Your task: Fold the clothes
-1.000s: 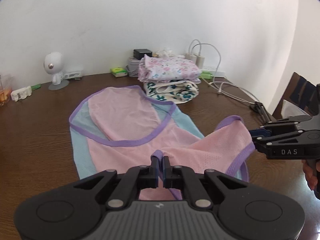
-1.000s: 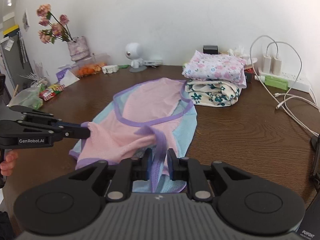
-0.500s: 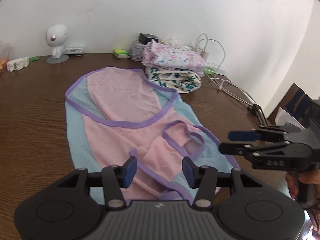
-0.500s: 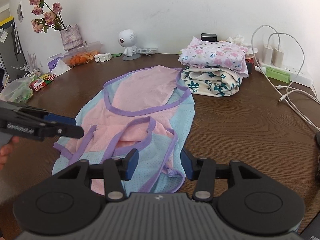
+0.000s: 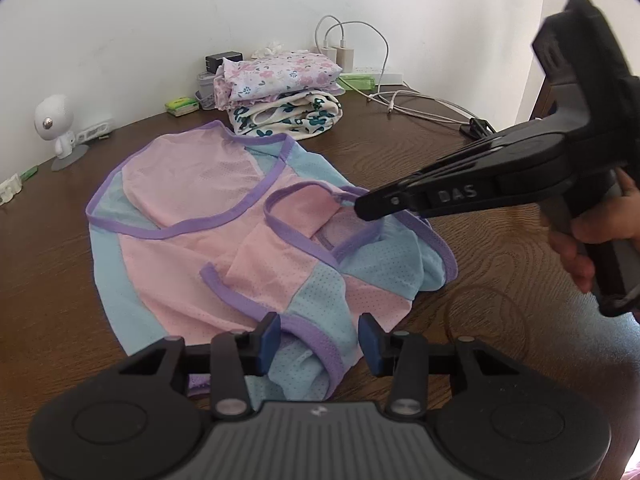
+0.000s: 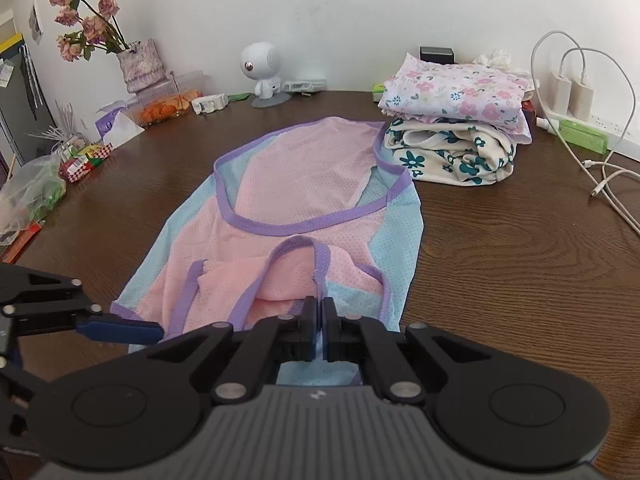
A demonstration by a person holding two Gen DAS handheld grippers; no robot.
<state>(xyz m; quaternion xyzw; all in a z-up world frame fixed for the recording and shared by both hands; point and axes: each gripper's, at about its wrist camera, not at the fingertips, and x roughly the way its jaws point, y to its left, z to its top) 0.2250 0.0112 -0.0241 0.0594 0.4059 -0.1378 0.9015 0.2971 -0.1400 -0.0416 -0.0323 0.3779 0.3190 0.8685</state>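
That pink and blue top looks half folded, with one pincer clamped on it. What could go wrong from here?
1. The right gripper is shut on the pink and blue garment near a purple strap; pulling might drag the whole loose fold out of shape.
2. The left gripper is open over the near hem, so nothing pins that end and it may slide on the table.
3. The folded stack lies close; a wide sweep could nudge it.

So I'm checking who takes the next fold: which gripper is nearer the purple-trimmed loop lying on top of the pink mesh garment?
Right. The right gripper is shut on the garment at the loop; the left gripper is open at its near hem.
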